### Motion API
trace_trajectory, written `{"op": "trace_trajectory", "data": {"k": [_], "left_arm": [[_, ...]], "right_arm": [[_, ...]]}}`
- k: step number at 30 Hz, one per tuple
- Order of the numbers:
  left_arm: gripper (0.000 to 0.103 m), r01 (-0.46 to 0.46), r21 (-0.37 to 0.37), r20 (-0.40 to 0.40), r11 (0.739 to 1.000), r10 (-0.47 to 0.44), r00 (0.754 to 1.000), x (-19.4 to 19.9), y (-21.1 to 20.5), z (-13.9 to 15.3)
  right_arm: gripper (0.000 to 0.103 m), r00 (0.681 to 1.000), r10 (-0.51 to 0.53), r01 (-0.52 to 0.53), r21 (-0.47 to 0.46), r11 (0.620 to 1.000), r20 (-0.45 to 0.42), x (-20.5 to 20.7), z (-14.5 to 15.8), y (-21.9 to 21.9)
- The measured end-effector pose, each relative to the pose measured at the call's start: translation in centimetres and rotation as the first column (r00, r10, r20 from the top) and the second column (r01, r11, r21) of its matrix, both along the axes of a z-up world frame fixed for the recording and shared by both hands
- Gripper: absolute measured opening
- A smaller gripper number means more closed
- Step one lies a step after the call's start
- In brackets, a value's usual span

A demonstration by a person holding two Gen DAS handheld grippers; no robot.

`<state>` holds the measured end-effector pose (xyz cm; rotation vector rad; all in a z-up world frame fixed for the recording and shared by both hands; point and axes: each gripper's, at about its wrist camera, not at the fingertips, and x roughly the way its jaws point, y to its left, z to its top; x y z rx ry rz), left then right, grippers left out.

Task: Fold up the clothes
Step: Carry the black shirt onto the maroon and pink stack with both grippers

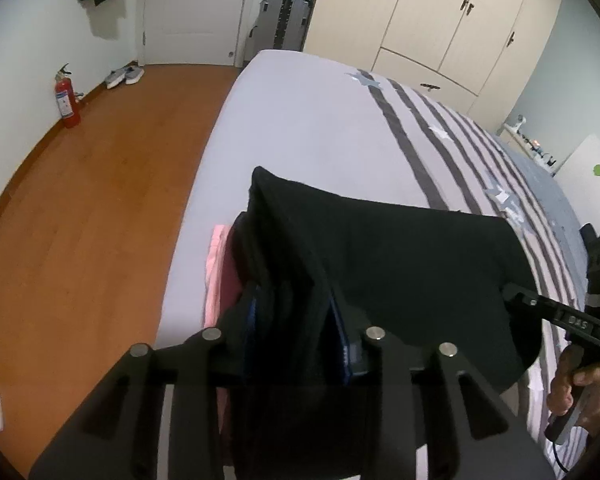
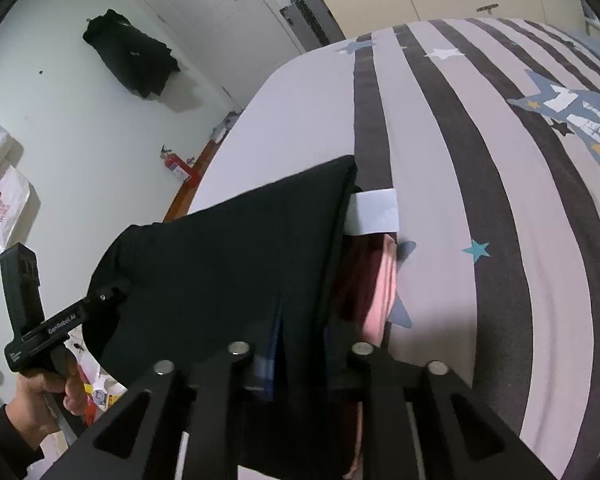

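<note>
Striped bedding (image 2: 480,200) spreads toward 12 o'clock beneath a black garment (image 1: 400,256) stretched between both tongs. Left gripper (image 1: 296,344) and right gripper (image 2: 300,356) each pinch an end, its long axis running 3-to-9 over the pink pile (image 2: 382,292).

The left wrist camera sits just behind its own left gripper (image 1: 296,344) and looks steeply down along the fingers, close over a black garment (image 1: 400,264) on the bed (image 1: 300,120). Beyond lie the wooden floor (image 1: 100,200), a door (image 1: 192,8) and a wardrobe (image 1: 440,20).

The right wrist camera rides likewise behind the right gripper (image 2: 300,356), angled down and very near the same garment (image 2: 228,256), facing across the striped bedcover (image 2: 480,160).

Both views share the garment, the bed, the fire extinguisher (image 1: 67,98) and the door. Each camera also catches the other gripper at its frame edge.
</note>
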<state>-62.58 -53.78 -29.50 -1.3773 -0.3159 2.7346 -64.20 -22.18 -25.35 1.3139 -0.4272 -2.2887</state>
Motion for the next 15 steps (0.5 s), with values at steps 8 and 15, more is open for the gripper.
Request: {"op": "trace_trajectory", "data": {"k": [8, 15], "left_arm": [[0.039, -0.114, -0.209, -0.114, 0.971, 0.091, 0.989, 1.9, 1.0, 3.3], [0.025, -0.117, -0.157, -0.243, 0.981, 0.076, 0.967, 1.5, 3.3, 6.0]], "right_arm": [[0.033, 0.992, -0.033, 0.049, 0.131, 0.990, -0.120, 1.3, 3.1, 3.1], [0.013, 0.955, -0.094, 0.147, 0.174, 0.974, -0.282, 1.8, 6.8, 2.0]]}}
